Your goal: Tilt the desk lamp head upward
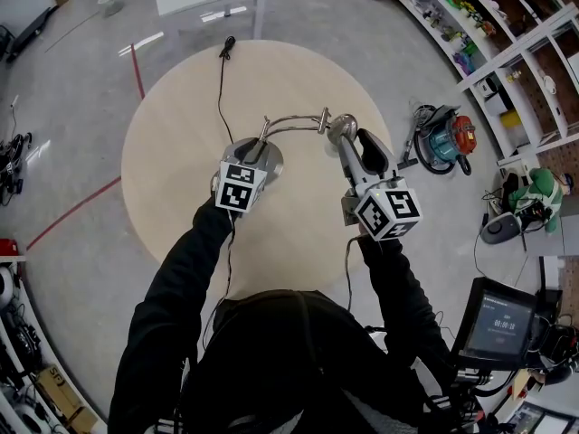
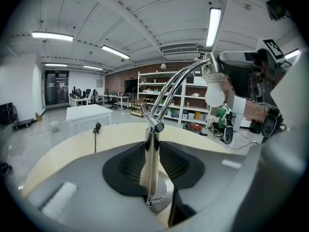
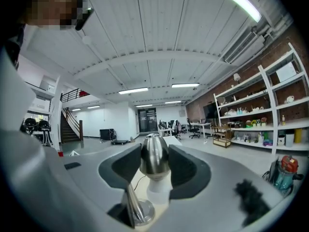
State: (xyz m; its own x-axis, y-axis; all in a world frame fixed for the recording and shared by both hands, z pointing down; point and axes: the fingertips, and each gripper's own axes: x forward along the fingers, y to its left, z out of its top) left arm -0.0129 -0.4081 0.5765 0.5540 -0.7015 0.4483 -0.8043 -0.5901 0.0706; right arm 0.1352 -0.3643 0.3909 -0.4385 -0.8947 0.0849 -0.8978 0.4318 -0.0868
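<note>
2 hand-held grippers work the lamp [image 1: 291, 123] on the round table [image 1: 181, 143].

Left hand-held gripper [image 2: 152, 164]: closed narrowly on the upright post [image 2: 151, 151], low down, with the base [image 2: 162, 193] directly under its jaws. This hold is judged to be an anchor. It pins the lamp to the table so that force applied at the head cannot tip or slide the base.

Right hand-held gripper [image 3: 154, 167]: closed on the head [image 3: 154, 153], with 1 pad against each flank of the metal shade. The jaws stand moderately apart because the shade is broad. The bulb [image 3: 157, 191] projects below these jaws and faces down toward the table.

The curved arm [image 2: 179, 79] rises from the post top, ahead of the left hand-held gripper, and sweeps up to that gripper's right, where it meets the head. A grip on the shade itself, far from the post, is judged to give the best leverage on the head's pivot.

The cord [image 1: 220, 89] runs away beyond the left hand-held gripper, clear of both grips.

Judged status: both holds are set, and the head does not yet point upward.
</note>
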